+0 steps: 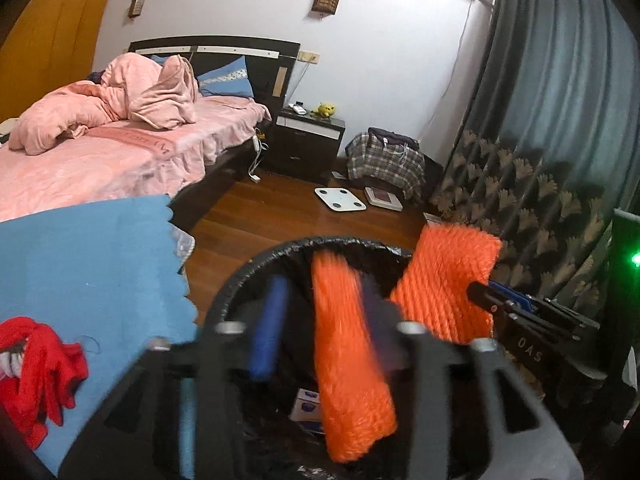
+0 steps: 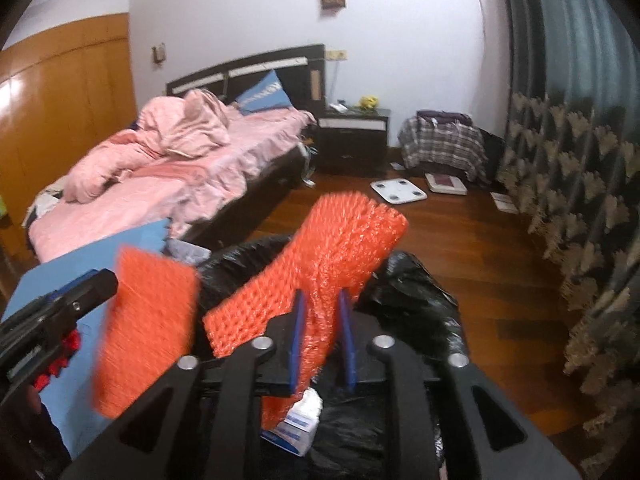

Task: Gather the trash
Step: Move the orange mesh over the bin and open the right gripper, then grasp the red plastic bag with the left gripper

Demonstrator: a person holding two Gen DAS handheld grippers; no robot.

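Note:
A black-bagged trash bin (image 1: 256, 264) sits right under both grippers. My left gripper (image 1: 322, 284) stands open over it. A blurred strip of orange foam netting (image 1: 352, 360) hangs loose between its blue pads (image 1: 266, 332), clear of the left pad. My right gripper (image 2: 322, 294) is shut on a second, larger orange foam net (image 2: 348, 236), which sticks up above the pads over the bin bag (image 2: 412, 280). In the left wrist view that gripper (image 1: 480, 292) and its net (image 1: 448, 276) are at the bin's right rim. A white and blue carton (image 2: 300, 424) lies inside the bin.
A blue cloth surface (image 1: 88, 264) with a red garment (image 1: 44, 364) lies left of the bin. Beyond it are the pink bed (image 1: 120, 148), a dark nightstand (image 1: 308, 140), a plaid bag (image 1: 384, 160) and two scales (image 1: 340, 198) on the wooden floor. A curtain (image 1: 560, 140) hangs at the right.

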